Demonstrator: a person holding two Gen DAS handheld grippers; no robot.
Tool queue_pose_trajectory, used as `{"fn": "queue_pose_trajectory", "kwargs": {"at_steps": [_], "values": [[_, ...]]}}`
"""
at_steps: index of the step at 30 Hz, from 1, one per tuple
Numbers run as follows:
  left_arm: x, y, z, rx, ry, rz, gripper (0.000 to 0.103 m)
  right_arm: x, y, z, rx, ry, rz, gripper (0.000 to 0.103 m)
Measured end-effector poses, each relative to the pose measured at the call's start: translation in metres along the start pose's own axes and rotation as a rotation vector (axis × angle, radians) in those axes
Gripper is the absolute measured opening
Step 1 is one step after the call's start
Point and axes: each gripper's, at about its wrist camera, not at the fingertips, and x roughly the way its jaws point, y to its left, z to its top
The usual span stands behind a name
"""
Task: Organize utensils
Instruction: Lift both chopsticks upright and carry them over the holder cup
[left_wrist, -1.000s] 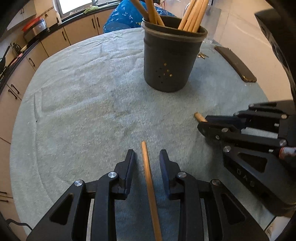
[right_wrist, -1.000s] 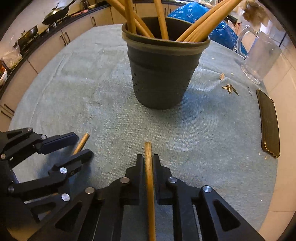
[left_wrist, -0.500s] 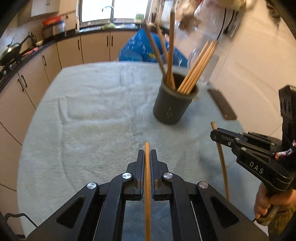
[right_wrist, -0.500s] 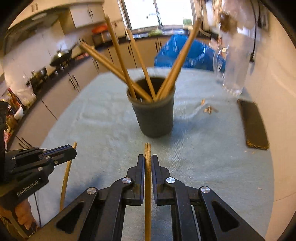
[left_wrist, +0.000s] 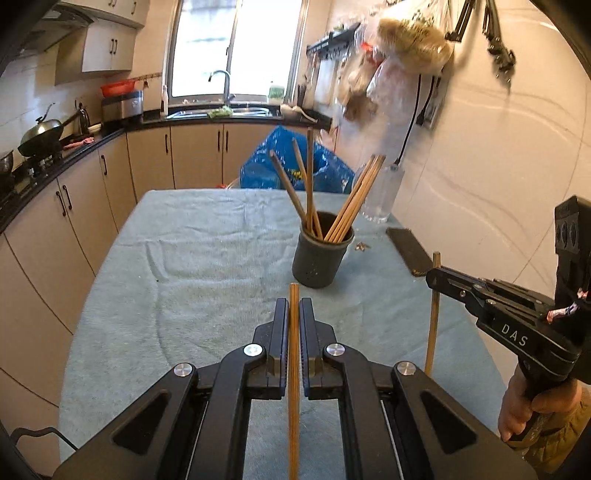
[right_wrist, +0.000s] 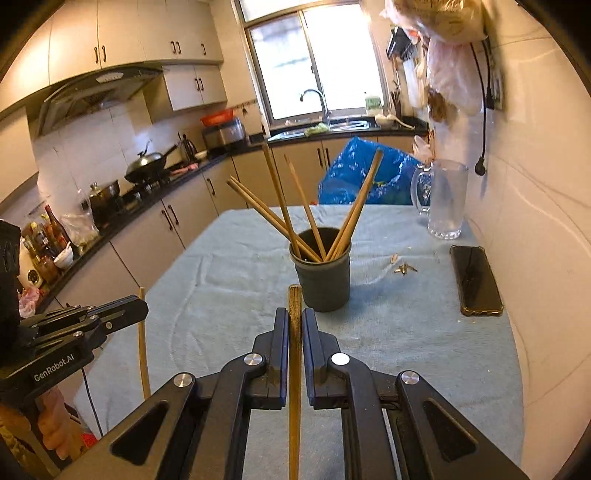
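Observation:
A dark grey holder cup stands on the towel-covered table with several wooden chopsticks leaning out of it. My left gripper is shut on a wooden chopstick, lifted above the table in front of the cup. My right gripper is shut on another chopstick. In the left wrist view the right gripper shows at the right with its chopstick hanging down. In the right wrist view the left gripper appears at the left with its chopstick.
A black phone lies near the wall at the table's right. A glass pitcher stands behind it, with small scraps between it and the cup. A blue bag sits beyond the table. Cabinets line the left.
Both grippers rose from the table and tilted up. The left one closed on its chopstick and lifted it; the right kept hold of its own. The cup now looks farther away.

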Motion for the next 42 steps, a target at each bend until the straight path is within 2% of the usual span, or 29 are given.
{"fn": "queue_pose_trajectory", "kwargs": {"at_steps": [7,14,25,31,42], "values": [[-0.038,-0.009,-0.004,0.025,-0.095,-0.009,0.005,-0.02,0.004,-0.007,-0.006,-0.036,0.006,0.007],[-0.062,-0.015,0.001,0.02,-0.151,-0.035,0.005,-0.029,0.001,-0.008,0.014,-0.062,0.019,0.007],[-0.065,-0.017,0.032,0.008,-0.203,-0.069,0.005,-0.03,-0.018,0.015,0.069,-0.119,0.022,0.007],[-0.062,-0.021,0.061,0.012,-0.22,-0.107,0.005,-0.026,-0.031,0.038,0.103,-0.152,0.026,0.007],[-0.034,-0.041,0.138,0.067,-0.311,-0.063,0.005,-0.012,-0.051,0.121,0.175,-0.319,0.011,0.007]]}}
